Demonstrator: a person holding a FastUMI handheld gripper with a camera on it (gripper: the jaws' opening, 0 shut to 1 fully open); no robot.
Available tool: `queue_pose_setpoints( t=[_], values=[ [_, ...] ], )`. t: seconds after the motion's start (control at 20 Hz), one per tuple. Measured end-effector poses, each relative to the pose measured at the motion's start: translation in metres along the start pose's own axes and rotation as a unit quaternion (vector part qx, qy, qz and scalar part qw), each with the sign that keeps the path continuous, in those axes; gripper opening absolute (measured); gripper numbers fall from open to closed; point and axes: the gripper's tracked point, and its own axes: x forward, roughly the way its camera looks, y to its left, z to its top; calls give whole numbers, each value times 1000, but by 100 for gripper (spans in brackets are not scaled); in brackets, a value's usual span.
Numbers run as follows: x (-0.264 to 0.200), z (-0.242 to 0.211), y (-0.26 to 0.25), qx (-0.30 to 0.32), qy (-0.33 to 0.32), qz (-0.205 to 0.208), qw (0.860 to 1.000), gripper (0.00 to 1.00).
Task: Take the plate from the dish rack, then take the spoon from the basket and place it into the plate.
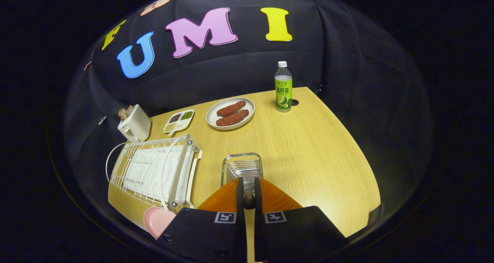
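My gripper (249, 182) hangs just over the near rim of the small metal wire basket (242, 163), which stands in the middle of the wooden table. Its two fingers are drawn close together on a slim grey metal spoon (249, 198), whose handle shows in the narrow gap between them. The spoon's far end is hidden by the fingers. A pink plate (157, 220) lies flat on the table to the left of the gripper, just in front of the white wire dish rack (154, 170). The rack's slots hold nothing that I can see.
At the back of the table stand a white toaster (134, 123), a small divided dish of seeds (178, 120), a white plate with two brown patties (230, 113) and a green drink bottle (283, 87). Bare wood (316, 159) stretches right of the basket.
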Motion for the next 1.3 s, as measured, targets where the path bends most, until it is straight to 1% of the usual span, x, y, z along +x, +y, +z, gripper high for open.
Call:
queue_pose_setpoints(
  t=[0.35,0.6,0.8,0.95,1.05,1.2,1.3],
  values=[
    [-22,42,10,0,-46,-2,999,12],
    [-53,78,35,-12,-84,10,996,12],
    [-86,95,67,-26,-103,33,994,12],
    [-106,88,95,-32,-96,58,993,12],
    [-117,75,119,-33,-85,87,992,12],
    [-131,50,162,-47,-63,143,987,12],
    [-135,32,184,-61,-49,167,983,12]
  ],
)
